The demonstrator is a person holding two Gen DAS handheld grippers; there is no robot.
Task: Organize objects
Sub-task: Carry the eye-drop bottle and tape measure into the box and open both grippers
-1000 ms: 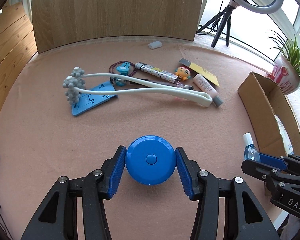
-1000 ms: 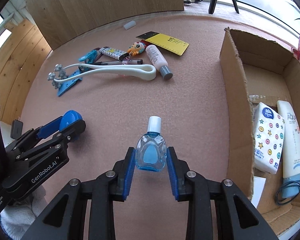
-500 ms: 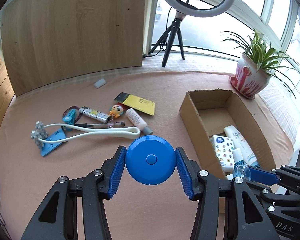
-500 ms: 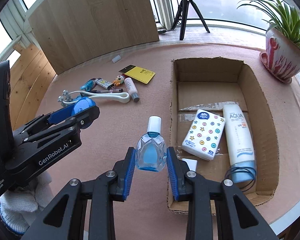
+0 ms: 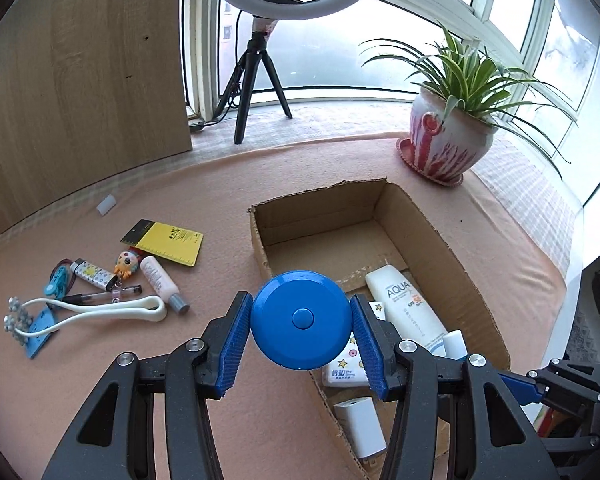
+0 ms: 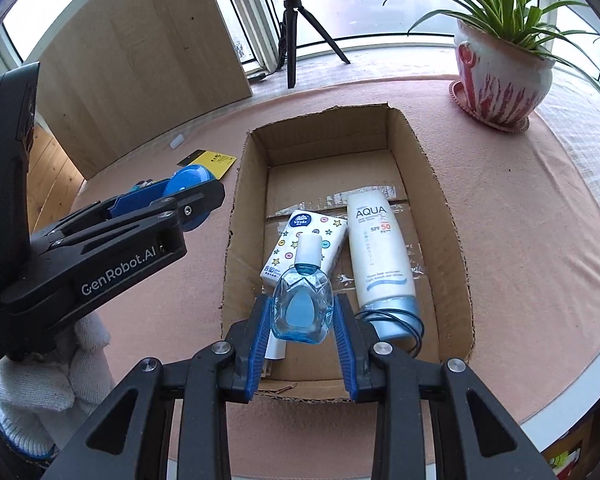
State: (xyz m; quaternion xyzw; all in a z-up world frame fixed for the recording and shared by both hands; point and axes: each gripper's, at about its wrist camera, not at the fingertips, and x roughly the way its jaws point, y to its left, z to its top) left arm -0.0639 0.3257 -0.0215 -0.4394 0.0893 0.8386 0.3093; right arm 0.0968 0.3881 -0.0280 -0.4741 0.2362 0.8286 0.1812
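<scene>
The left gripper point(image 5: 302, 330) is clenched on a round blue case point(image 5: 301, 320), its jaws pressing opposite edges of the rim. The case looks like hard, smooth plastic, stiff and light, so a hold across its widest part suits it, though a curved rim could slip out if the squeeze eases. The right gripper point(image 6: 302, 320) grasps a small clear bottle point(image 6: 302, 306) of blue liquid, white cap up, jaws on its two narrow sides. It seems light, faceted and slick, possibly breakable, and best set down gently instead of dropped. Just beyond both pairs of jaws sits an open cardboard box point(image 6: 454, 240) on the pink surface point(image 6: 532, 216); the bottle hangs over its near end, the case near its left wall. Inside lie a spotted packet point(image 6: 320, 236) and a white tube point(image 6: 376, 252) side by side. Left of the jaws and farther off, loose items remain, among them a white massager point(image 5: 100, 312) and a yellow card point(image 5: 170, 242). Farthest stands a potted plant point(image 5: 456, 124)
</scene>
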